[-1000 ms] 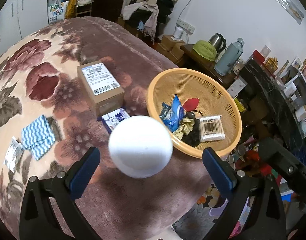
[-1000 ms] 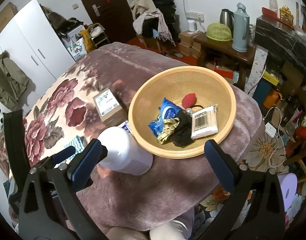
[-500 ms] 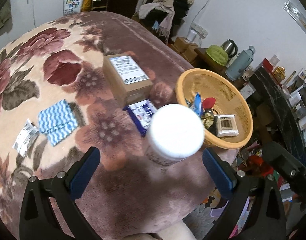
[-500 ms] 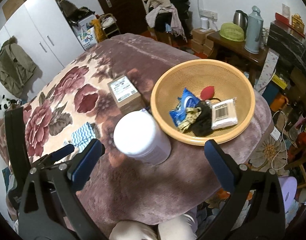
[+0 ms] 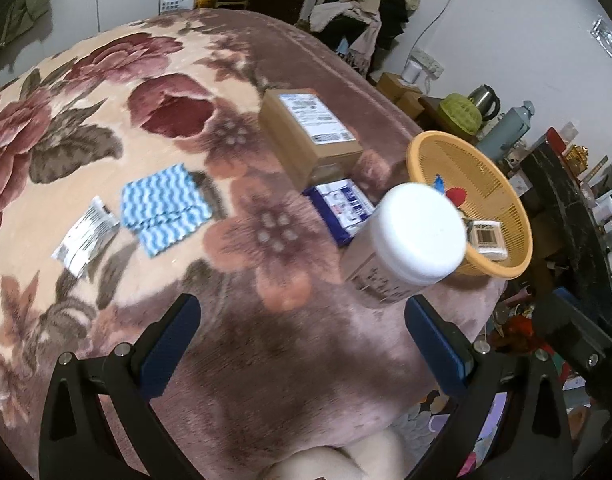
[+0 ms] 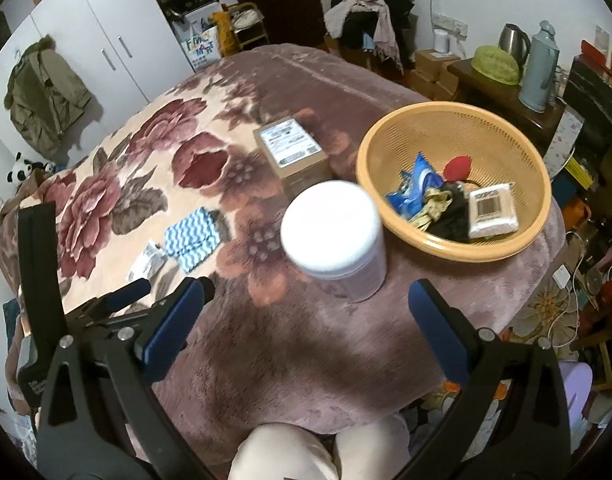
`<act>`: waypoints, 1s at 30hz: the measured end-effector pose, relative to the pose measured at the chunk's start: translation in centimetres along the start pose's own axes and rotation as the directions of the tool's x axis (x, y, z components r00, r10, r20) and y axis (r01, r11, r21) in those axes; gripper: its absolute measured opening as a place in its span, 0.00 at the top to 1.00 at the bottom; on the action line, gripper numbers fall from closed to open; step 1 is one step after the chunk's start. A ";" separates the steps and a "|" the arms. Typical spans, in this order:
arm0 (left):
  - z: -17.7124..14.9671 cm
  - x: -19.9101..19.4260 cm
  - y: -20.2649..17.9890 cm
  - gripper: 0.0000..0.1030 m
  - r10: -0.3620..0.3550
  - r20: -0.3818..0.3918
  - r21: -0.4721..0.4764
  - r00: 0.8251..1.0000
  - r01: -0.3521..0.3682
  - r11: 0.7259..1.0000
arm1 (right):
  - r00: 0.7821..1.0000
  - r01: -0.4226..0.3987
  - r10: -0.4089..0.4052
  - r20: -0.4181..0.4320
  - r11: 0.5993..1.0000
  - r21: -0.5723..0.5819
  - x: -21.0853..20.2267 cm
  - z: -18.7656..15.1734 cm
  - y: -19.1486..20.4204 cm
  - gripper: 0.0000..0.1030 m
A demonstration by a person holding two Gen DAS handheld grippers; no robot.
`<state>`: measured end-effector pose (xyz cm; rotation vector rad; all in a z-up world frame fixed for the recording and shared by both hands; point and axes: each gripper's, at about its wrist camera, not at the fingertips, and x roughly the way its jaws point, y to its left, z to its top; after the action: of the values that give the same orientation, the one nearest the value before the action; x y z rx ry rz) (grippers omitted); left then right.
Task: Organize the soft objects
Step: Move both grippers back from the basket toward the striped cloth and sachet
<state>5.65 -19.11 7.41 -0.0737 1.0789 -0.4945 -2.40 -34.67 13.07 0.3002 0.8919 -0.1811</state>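
A bed covered by a floral blanket (image 6: pixel 154 168) fills most of the room in front of me, cream and maroon blooms fading into plain mauve plush near the person's knees (image 6: pixel 322 452). At its right corner sits a round orange basket (image 6: pixel 458 120), already holding a blue snack packet (image 6: pixel 416 184), a red soft piece (image 6: pixel 457 167), something dark and crumpled with a gold ribbon, and a white packet with a barcode (image 6: pixel 492 210).

Just left of the basket lies a brown cardboard box (image 5: pixel 310 134) with a shipping label, and touching its near end a dark blue tissue pack (image 5: pixel 344 206). In front of these stands a clear jar with a white lid (image 6: pixel 332 232), upright on the blanket, near the basket but apart from it.

Well to the left, on the cream part, a blue-and-white zigzag cloth (image 5: pixel 164 206) lies flat, with a small silvery sachet (image 5: pixel 86 236) just beside it.

The left gripper (image 5: pixel 302 340) hovers over the plush, its blue-padded jaws spread wide and holding nothing; the jar sits just beyond its right finger. The right gripper (image 6: pixel 306 320) is likewise wide apart and empty, the jar ahead between its fingers, untouched.
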 end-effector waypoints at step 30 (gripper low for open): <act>-3.5 1.6 7.7 0.01 0.039 -0.066 -0.074 0.997 -0.044 0.996 | 0.992 -0.016 0.008 -0.128 0.998 -0.065 4.6 -4.7 5.8 0.00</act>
<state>5.93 -12.25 2.14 -0.1021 1.1598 -0.4208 -1.42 -27.75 7.69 0.2576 1.0208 -0.1219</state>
